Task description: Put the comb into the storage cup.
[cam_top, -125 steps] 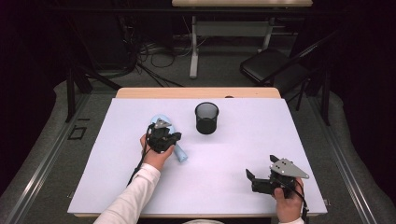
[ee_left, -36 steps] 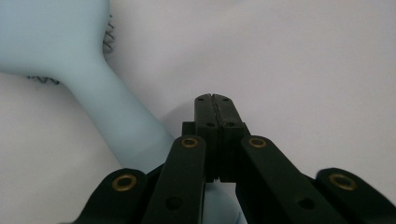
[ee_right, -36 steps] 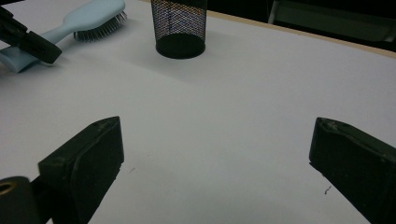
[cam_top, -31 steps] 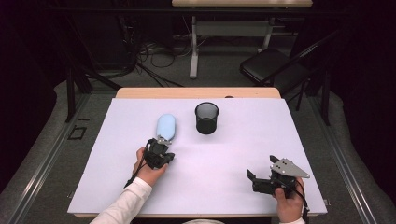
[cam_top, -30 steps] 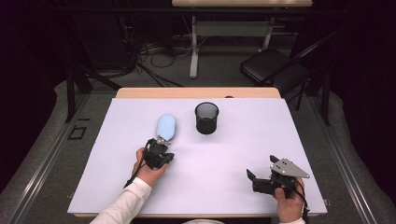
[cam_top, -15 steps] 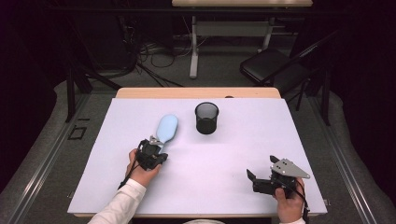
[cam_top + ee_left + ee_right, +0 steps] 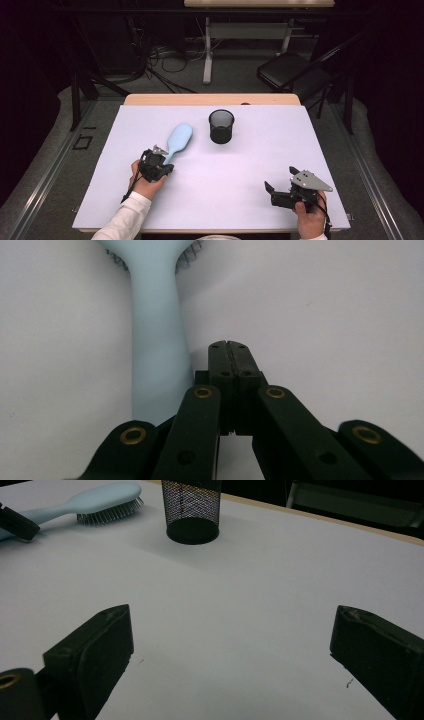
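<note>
Pale-blue hairbrush (image 7: 176,141) now flat on white worktop (image 7: 250,165), left of mesh cup (image 7: 221,126), bristles down. Left claw (image 7: 230,351) let go, pulled back w/ jaws together, beside handle end. Right claw (image 7: 230,650) jaws apart, idle near front edge. Placement prob. done.

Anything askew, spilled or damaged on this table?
Nothing stands out. The blue hairbrush lies flat, bristles down, beside the shut left tongs; the mesh cup stands upright, and nothing is spilled.
</note>
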